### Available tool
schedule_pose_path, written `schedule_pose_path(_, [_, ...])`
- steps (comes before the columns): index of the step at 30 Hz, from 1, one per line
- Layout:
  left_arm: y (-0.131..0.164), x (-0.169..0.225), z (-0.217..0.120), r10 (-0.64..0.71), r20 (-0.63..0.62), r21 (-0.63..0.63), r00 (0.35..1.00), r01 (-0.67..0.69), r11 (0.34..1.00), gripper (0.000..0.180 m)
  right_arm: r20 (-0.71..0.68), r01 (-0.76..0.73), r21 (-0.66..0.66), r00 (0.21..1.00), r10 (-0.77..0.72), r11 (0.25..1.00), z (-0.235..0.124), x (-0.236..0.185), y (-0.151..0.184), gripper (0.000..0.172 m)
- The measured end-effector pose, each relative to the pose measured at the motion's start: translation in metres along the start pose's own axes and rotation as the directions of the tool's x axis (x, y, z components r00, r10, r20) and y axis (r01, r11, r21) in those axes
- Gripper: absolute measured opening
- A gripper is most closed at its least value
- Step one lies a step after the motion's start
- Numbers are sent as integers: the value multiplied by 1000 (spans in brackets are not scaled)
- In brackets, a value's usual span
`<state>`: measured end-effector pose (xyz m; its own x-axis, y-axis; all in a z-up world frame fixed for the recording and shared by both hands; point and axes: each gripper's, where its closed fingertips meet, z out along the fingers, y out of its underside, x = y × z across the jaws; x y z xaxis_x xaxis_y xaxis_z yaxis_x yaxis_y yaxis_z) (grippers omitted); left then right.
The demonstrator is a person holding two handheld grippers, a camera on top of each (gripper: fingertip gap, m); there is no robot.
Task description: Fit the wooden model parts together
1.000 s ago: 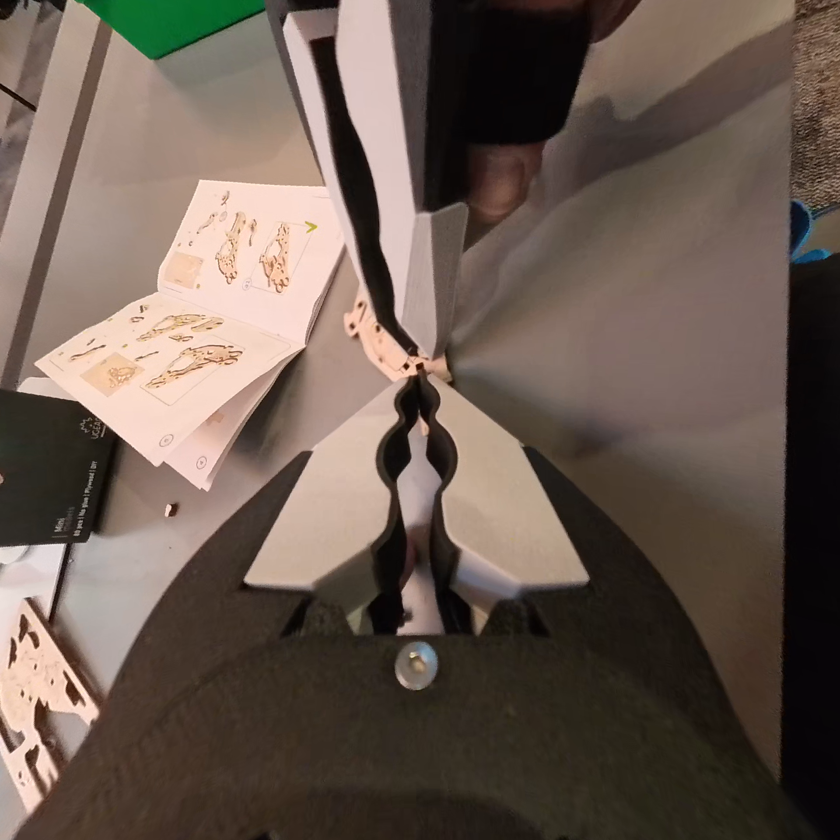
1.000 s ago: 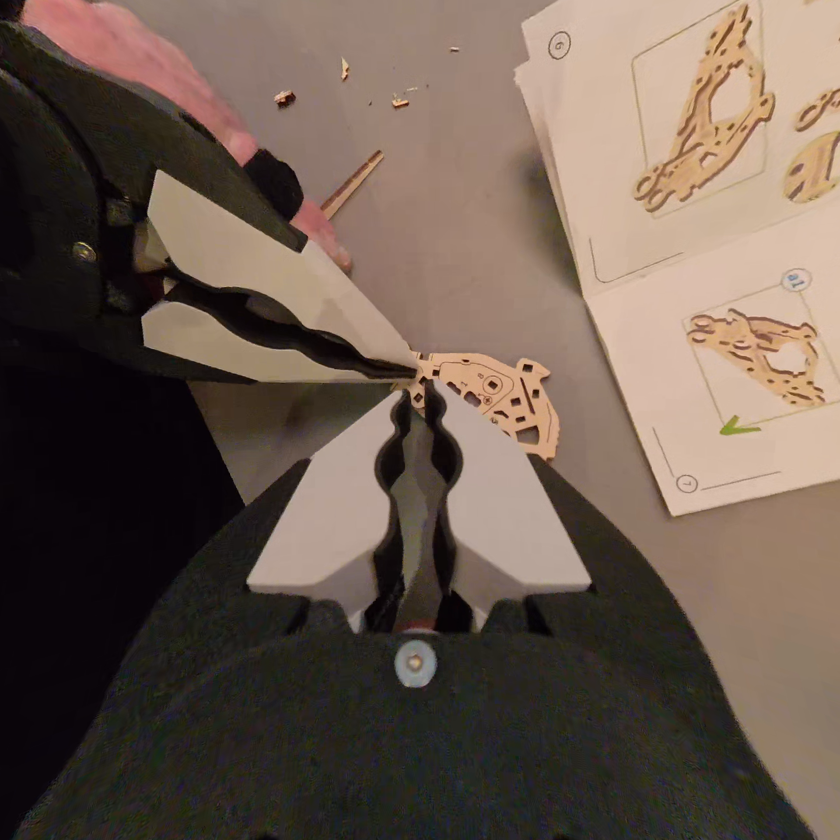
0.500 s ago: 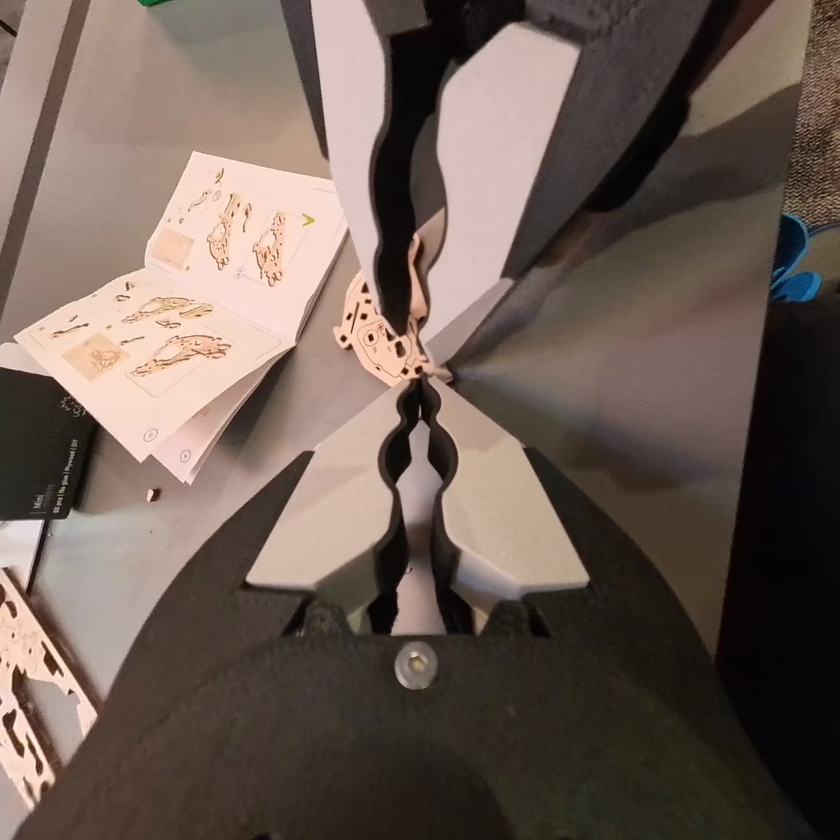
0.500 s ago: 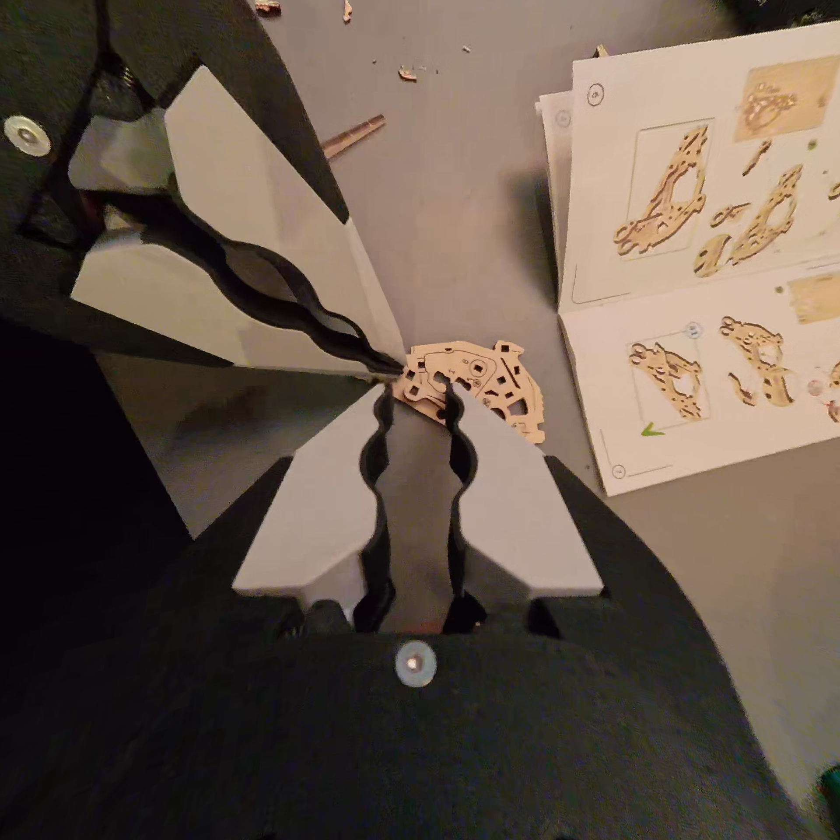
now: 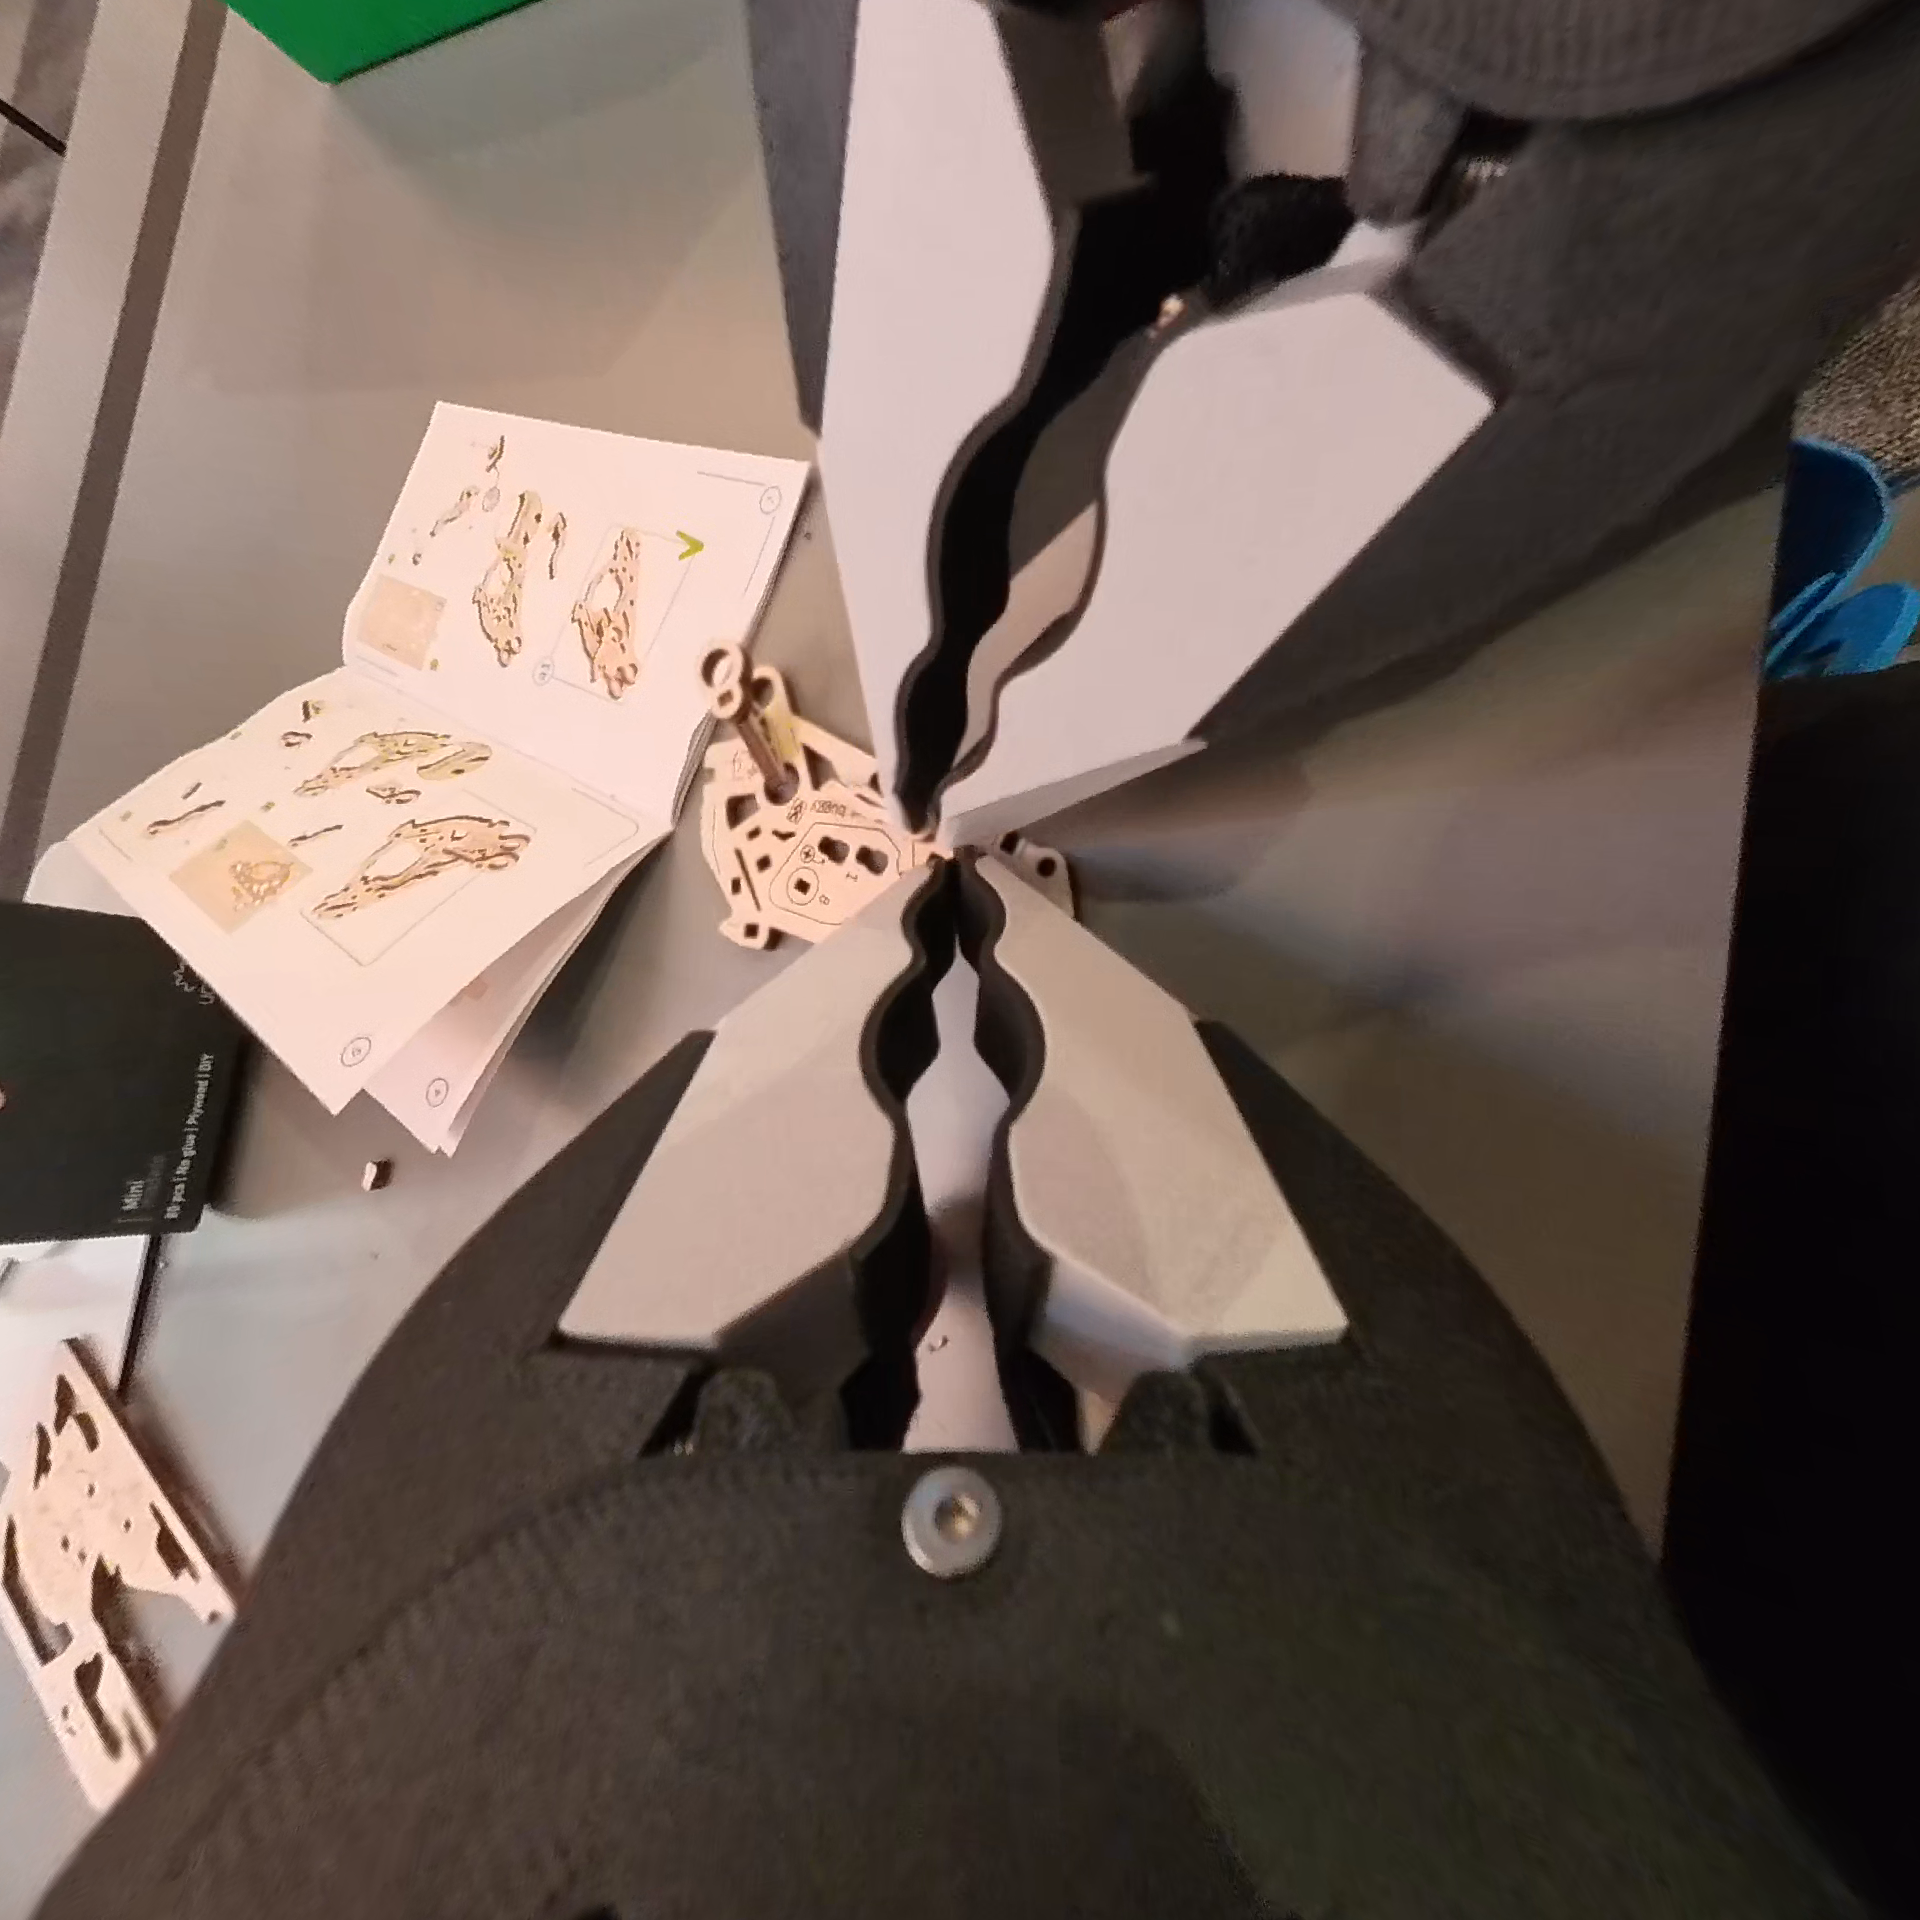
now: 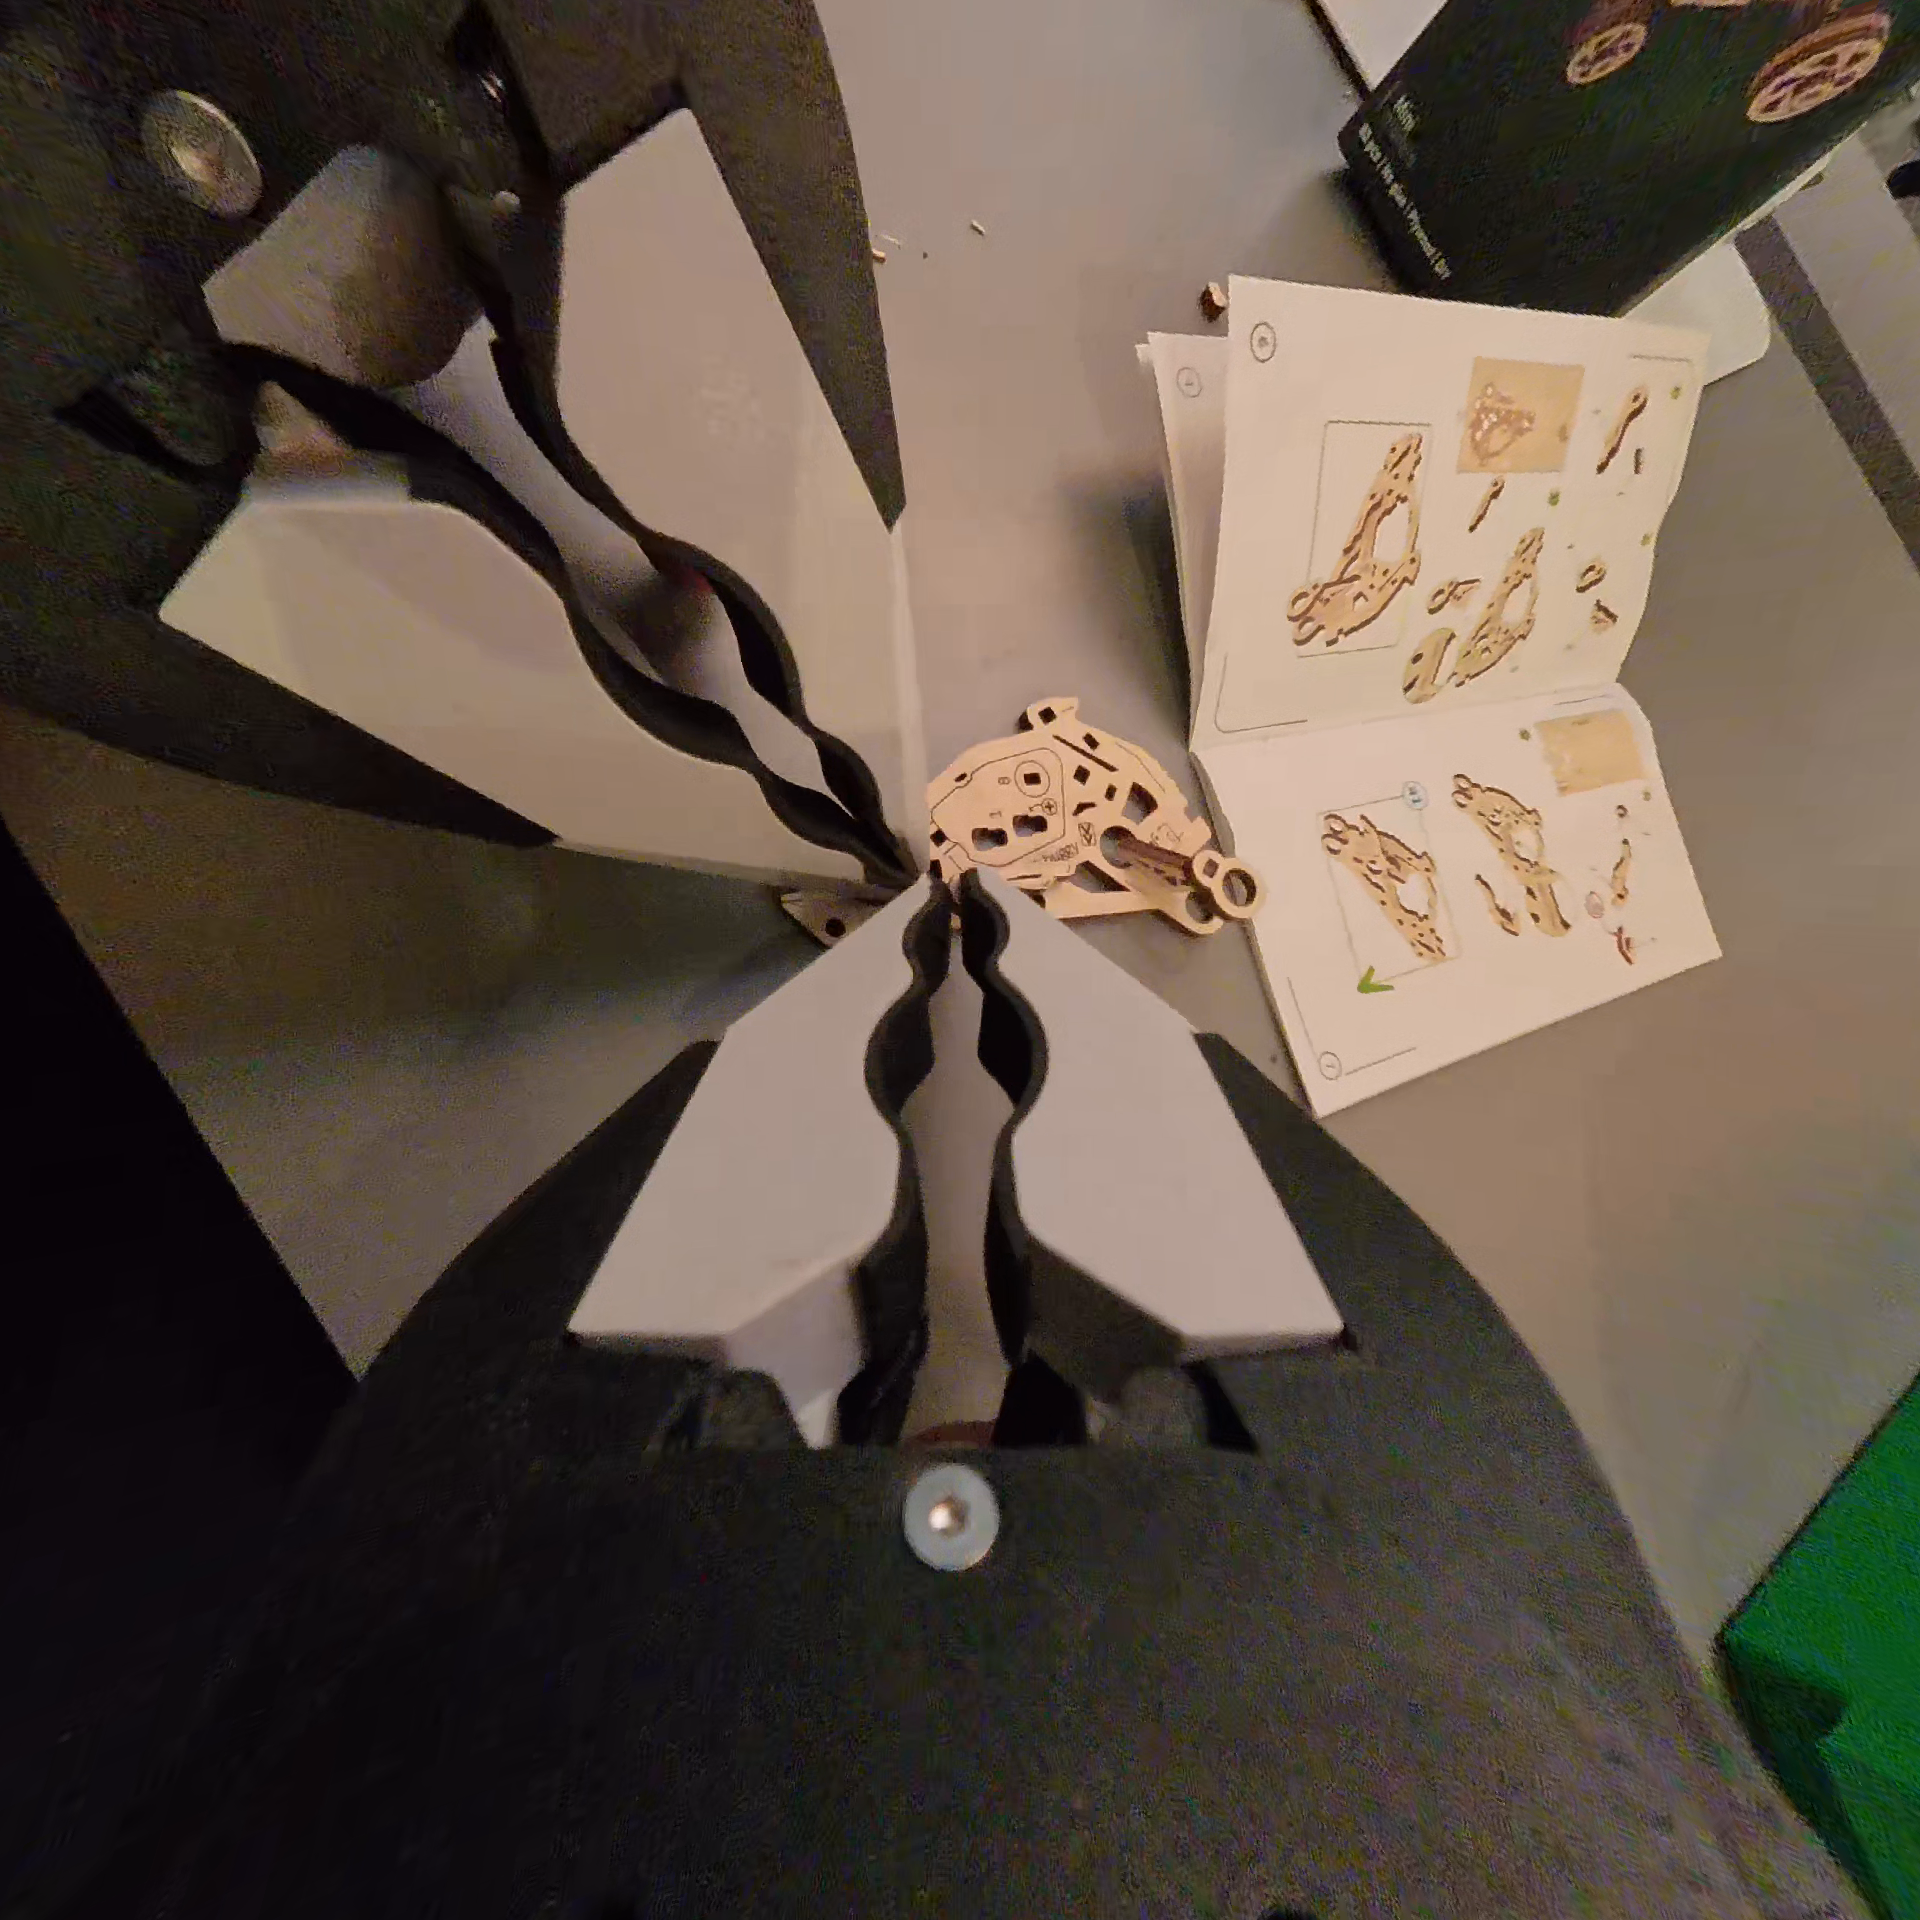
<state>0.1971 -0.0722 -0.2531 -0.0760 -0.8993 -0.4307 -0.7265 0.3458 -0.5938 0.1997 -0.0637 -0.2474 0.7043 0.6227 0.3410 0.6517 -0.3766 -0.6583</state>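
Both grippers meet tip to tip over the wooden model plate (image 5: 805, 847), which is held above the grey table (image 5: 1351, 935). The left gripper (image 5: 954, 871) has its jaws nearly together, pinching the plate's edge at the very tips. The right gripper (image 6: 956, 896) does likewise from the opposite side, tips closed on the same plate; whether its pads press fully can't be told. A 2nd pale wooden bit (image 5: 1039, 862) w/ small holes pokes out just past the left tips, partly hidden.

A darker wooden key-shaped pin (image 6: 1195, 868) sits in a hole of the plate, its looped head pointing toward the open instruction booklet (image 6: 1455, 675). The booklet lies just beside the plate, so room is tight on that side; on the other side the tabletop is bare up to its edge, w/ dark floor beyond.

Farther out: a black product box (image 6: 1610, 135) past the booklet, a green box (image 5: 312, 36) at the far corner, a punched-out plywood sheet (image 5: 73, 1538) near the left gripper's body, and small wood crumbs (image 6: 1210, 301). The box and plate carry small print, not given here.
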Motion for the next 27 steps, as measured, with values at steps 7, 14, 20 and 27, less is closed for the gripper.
schedule_pose_path(7, [-1,-1,1,13,1,9,1000,-13,1000,0,-54,-5,21,999,6,1000,-1,3,1,0])
schedule_pose_path(14, [-2,-2,3,-9,2,7,1000,9,1000,0,-192,-99,126,974,122,987,-22,46,-14,0])
schedule_pose_path(20, [-2,-2,3,-42,-4,19,999,42,999,0,-11,-118,79,993,119,990,-11,10,-8,0])
schedule_pose_path(27, [-3,-2,3,-27,-29,25,999,27,999,0,-51,39,-4,998,-39,999,-2,9,4,12])
